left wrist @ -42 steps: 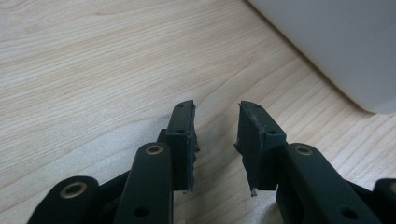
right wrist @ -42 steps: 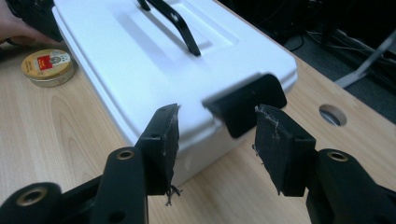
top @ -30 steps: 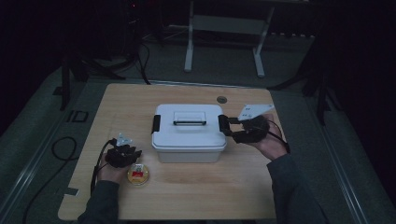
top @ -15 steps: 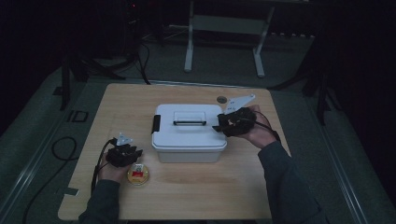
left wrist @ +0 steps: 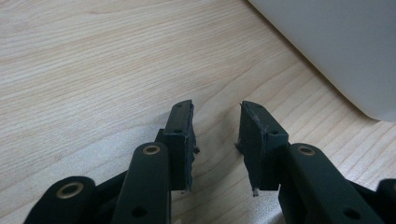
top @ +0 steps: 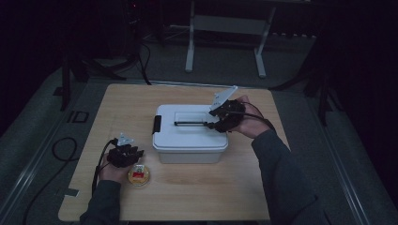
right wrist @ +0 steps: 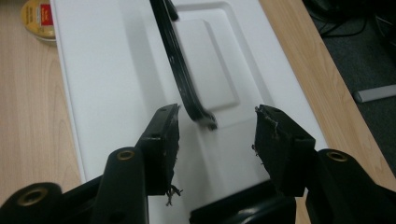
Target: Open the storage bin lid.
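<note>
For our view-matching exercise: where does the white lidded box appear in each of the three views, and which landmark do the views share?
High view: the white lidded box sits mid-table, its black handle on top.
Left gripper view: its rounded white wall fills the upper right corner.
Right gripper view: its lid spans the centre, the handle running down to just ahead of the open jaws.
Shared landmark: the pale wooden table.
</note>
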`<state>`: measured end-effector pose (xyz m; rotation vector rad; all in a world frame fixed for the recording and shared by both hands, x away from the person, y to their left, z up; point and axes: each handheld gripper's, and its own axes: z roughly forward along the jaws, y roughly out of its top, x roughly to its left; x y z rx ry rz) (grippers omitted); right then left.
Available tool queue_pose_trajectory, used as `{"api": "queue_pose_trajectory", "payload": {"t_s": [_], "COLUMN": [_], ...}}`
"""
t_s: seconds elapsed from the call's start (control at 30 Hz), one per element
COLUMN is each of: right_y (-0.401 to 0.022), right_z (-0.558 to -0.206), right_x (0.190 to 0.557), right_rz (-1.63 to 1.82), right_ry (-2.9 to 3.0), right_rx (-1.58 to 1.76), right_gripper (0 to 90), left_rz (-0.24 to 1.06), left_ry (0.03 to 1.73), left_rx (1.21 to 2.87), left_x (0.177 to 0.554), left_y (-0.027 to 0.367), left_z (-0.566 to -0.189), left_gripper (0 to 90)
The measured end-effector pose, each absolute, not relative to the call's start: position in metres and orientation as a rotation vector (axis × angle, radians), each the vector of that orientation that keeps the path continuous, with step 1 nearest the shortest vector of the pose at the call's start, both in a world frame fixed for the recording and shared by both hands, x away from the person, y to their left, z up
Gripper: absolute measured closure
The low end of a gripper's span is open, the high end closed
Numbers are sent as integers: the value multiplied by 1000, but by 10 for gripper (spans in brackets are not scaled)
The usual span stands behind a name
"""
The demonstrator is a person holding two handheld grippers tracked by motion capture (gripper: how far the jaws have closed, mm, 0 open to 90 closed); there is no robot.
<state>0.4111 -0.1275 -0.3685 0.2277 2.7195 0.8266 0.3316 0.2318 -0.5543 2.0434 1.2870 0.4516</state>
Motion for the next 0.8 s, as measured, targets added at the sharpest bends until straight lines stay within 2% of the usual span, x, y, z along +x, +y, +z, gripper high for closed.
{"api": "queue_pose_trajectory", "payload": {"t_s": [0.23,0.8], "right_y": [-104,-39], "right_z": [-364,-361], "right_x": [410,416], "right_rz": [730,387], "right_ry": [2751,2830], "right_rx": [136,-43], "right_gripper": [493,626], "left_rz": [442,429], "left_ry": [1288,1283], "left_rx": [2041,2033], "left_x": [332,333], "left_y": [233,235], "left_z": [-554,-555], "left_gripper": [661,668]}}
